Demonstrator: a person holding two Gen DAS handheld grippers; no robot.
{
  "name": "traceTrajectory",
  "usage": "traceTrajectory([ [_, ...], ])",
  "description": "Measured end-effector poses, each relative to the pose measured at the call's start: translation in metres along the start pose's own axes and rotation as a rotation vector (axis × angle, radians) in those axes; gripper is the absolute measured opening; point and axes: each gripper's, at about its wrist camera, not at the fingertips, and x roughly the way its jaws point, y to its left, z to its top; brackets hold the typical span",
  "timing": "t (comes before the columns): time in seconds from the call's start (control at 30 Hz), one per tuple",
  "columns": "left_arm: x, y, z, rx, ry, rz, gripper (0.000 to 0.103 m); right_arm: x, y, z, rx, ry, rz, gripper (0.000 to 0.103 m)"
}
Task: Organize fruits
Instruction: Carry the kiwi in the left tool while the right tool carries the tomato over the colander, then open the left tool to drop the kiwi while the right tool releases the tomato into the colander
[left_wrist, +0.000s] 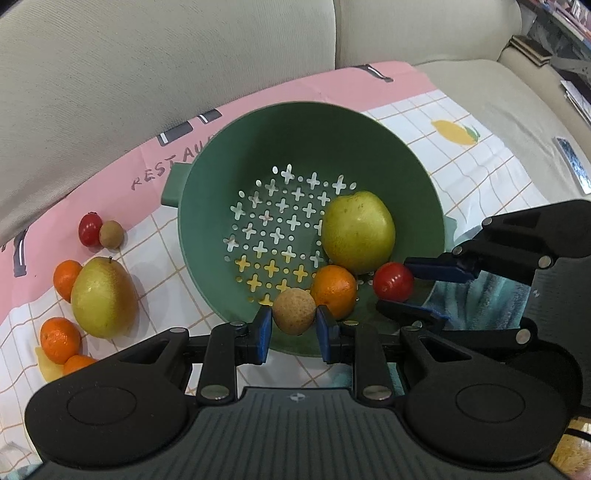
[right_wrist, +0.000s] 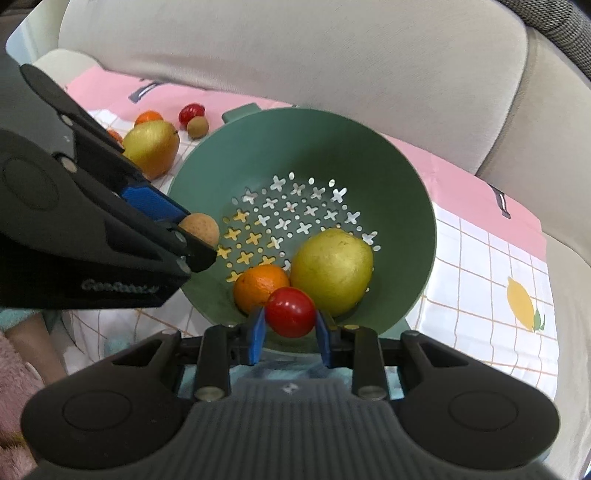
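over green colander (left_wrist: 207, 192), left gripper (left_wrist: 294, 320) clamps tan fruit (left_wrist: 294, 312), right gripper (right_wrist: 290, 325) clamps red fruit (right_wrist: 290, 312)

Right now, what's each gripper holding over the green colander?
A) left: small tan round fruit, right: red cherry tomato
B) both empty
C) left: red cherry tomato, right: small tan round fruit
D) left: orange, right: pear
A: the left gripper is shut on the small tan round fruit, and the right gripper is shut on the red cherry tomato, both above the near rim of the green colander.
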Motion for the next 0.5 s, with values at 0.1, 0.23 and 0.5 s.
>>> traceTrajectory([
  [0.1,0.006,0.0,0.002,0.016,0.013,0.003,0.028,0.004,-0.003,0.002,0.001,0.028,0.006,0.026],
  [0.23,0.015,0.0,0.005,0.032,0.041,0.019,0.028,0.009,-0.009,0.002,0.022,0.053,0.021,0.026],
  [0.5,0.028,-0.002,0.008,0.046,0.077,0.036,0.028,0.019,-0.01,0.002,0.028,0.077,0.03,0.026],
])
